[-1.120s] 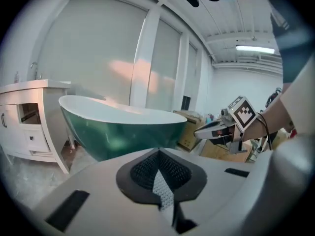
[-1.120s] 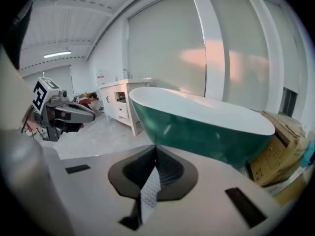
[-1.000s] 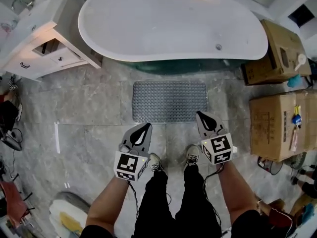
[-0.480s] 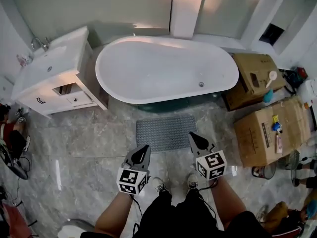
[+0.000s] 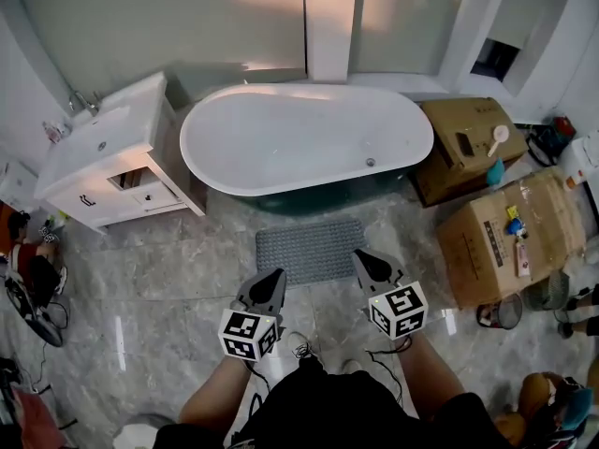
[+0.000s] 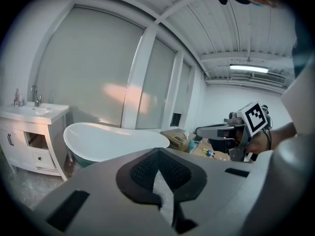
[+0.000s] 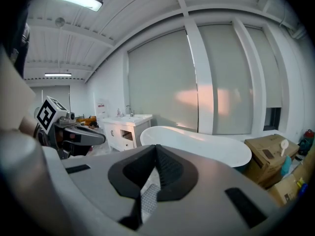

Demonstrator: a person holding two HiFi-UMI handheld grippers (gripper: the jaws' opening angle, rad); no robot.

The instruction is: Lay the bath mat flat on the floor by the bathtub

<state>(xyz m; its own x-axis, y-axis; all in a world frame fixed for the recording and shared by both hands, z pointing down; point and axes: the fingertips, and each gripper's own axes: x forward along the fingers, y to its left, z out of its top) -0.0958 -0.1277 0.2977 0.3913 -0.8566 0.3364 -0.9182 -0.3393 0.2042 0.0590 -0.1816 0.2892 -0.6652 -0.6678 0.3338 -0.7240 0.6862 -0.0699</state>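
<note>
Bath mat (image 5: 310, 249) flat, far edge near bathtub (image 5: 299, 143)

One bathtub (image 5: 304, 137), one bath mat (image 5: 310, 249), two cardboard boxes (image 5: 465, 145) (image 5: 510, 238).

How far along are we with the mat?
Looks done: the bath mat lies flat on the floor in front of the bathtub. Nothing in hand: the left gripper and right gripper are shut, empty, clear of the mat. Nothing visibly left.
</note>
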